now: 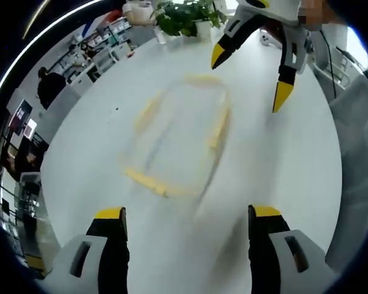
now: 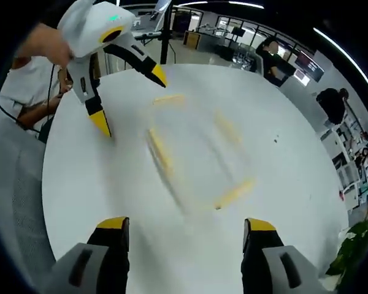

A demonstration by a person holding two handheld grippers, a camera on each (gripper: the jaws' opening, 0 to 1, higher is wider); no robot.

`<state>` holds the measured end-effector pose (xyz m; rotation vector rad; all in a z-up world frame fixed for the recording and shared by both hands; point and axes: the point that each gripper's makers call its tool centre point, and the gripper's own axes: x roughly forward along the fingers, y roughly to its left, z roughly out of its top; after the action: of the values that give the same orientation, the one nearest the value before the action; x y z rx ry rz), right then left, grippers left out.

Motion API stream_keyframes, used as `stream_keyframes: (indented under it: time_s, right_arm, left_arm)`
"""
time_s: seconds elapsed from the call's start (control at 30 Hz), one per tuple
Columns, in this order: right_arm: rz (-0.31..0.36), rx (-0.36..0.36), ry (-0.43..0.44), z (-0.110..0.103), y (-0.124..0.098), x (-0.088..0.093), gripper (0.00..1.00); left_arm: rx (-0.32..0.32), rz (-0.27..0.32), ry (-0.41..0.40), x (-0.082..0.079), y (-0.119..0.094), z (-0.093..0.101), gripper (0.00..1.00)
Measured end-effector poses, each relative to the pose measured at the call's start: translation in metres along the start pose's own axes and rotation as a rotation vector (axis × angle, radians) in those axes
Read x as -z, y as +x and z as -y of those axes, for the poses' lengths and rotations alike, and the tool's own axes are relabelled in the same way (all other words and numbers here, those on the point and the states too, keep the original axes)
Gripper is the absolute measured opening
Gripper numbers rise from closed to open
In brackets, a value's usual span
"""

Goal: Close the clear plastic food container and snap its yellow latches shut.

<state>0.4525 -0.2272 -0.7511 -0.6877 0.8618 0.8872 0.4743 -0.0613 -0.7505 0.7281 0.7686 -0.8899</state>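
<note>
Hovering wide-jawed, both grippers (image 1: 190,214) (image 2: 187,220) flank blurred container (image 1: 178,144), table edge (image 2: 46,184) near

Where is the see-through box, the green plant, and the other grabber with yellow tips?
clear container (image 1: 178,144), left gripper view, on its blurred see-through lid.
green plant (image 1: 185,17), left gripper view, on its leaves.
right gripper (image 1: 248,76), left gripper view, midway between its two yellow tips.

White grippers (image 1: 187,223), black jaws, yellow tips, white sleeve (image 2: 18,82)
</note>
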Motion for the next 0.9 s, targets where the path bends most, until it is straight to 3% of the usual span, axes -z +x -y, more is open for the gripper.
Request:
stream_keyframes:
  time_s: [0.3,0.57,0.9]
  right_arm:
    - [0.096,0.065,0.060,-0.003,-0.011,-0.002,0.74]
    - [0.116,0.082,0.078,-0.013,-0.019,0.002,0.74]
    - [0.190,0.123,0.106,-0.025,-0.035,0.003,0.74]
  left_arm:
    - [-0.027,0.073,-0.052,-0.003,-0.009,0.012,0.79]
    - [-0.019,0.098,-0.096,0.002,-0.015,0.030,0.79]
    - [-0.031,0.141,-0.110,0.008,-0.026,0.045,0.78]
